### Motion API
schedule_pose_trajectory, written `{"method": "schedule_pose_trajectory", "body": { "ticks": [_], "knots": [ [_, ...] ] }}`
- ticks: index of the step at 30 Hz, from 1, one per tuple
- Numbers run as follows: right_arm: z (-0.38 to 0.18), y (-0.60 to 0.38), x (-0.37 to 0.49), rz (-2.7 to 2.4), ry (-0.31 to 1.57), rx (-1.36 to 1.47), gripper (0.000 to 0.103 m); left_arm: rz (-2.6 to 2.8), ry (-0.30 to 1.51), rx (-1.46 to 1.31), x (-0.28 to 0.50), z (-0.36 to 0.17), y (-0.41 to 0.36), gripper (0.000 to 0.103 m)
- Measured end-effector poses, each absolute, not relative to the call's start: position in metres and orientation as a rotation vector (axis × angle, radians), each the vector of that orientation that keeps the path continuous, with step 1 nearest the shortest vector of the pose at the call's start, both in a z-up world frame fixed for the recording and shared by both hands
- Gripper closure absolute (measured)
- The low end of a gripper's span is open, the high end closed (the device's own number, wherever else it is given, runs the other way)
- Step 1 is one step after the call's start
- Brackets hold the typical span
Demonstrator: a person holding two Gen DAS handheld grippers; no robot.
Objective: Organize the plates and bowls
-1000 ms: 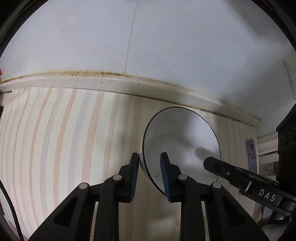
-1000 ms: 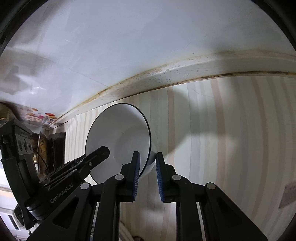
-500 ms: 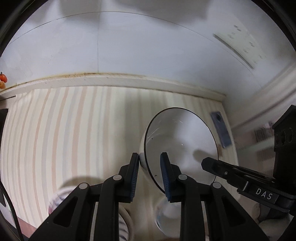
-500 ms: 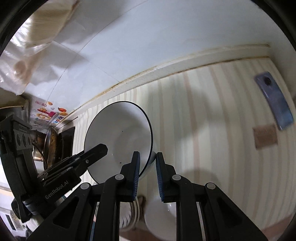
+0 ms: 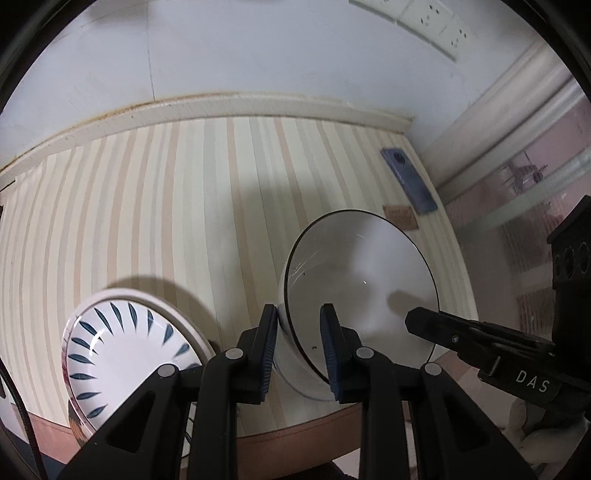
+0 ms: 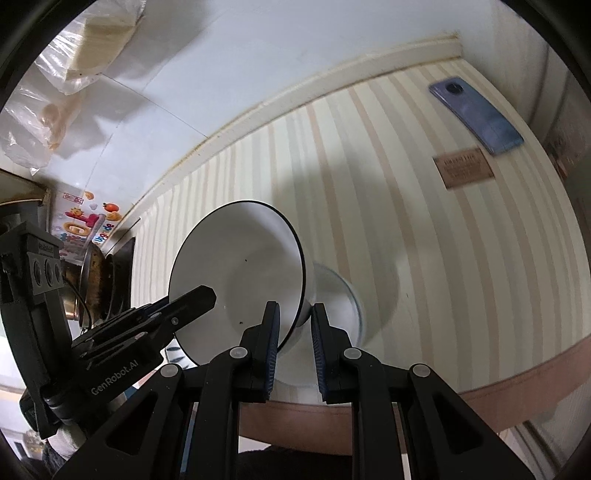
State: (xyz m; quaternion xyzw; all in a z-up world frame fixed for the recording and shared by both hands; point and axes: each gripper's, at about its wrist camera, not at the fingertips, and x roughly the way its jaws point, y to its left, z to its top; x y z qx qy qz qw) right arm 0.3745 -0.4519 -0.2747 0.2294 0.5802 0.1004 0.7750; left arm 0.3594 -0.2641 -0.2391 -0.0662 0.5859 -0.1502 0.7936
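Two grippers clamp one white bowl (image 5: 360, 280) with a thin dark rim, held tilted above the striped tabletop (image 5: 166, 206). Left gripper (image 5: 298, 350): its blue-padded fingers (image 5: 269, 350) pinch the bowl's rim, one pad on the outer wall, the other inside. Right gripper (image 6: 293, 347): closed on the opposite rim of the same bowl (image 6: 236, 273), again one pad inside and one outside. In the left wrist view the right gripper's body enters from the right of the bowl and bears the white lettering "DAS". In the right wrist view the left gripper's body enters from the left of the bowl and reads "GenRobot.AI".

Beneath the bowl, toward the table's near edge, sits a second white bowl (image 6: 338, 295), blurred. Left of the held bowl, a leaf-pattern plate (image 5: 125, 343) with dark blue radial strokes rests on the table. Beyond the bowl, toward the far right corner, lie a blue phone (image 6: 476, 114) and, just nearer, a brown card (image 6: 463, 168) whose print is too blurred to read. Far left of the bowl, a colourful sticker (image 6: 86, 221) carries unreadable lettering. Wall sockets (image 5: 424, 22) are mounted above.
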Motion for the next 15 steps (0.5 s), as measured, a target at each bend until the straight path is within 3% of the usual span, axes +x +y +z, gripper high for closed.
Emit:
{"method": "schedule_pose_trajectory", "body": {
  "ticks": [15],
  "knots": [
    [-0.313, -0.455, 0.365, 0.199, 1.292, 0.507, 0.084, -0.308, 1.312, -0.066, 0.346, -0.279, -0.274, 0.082]
  ]
}}
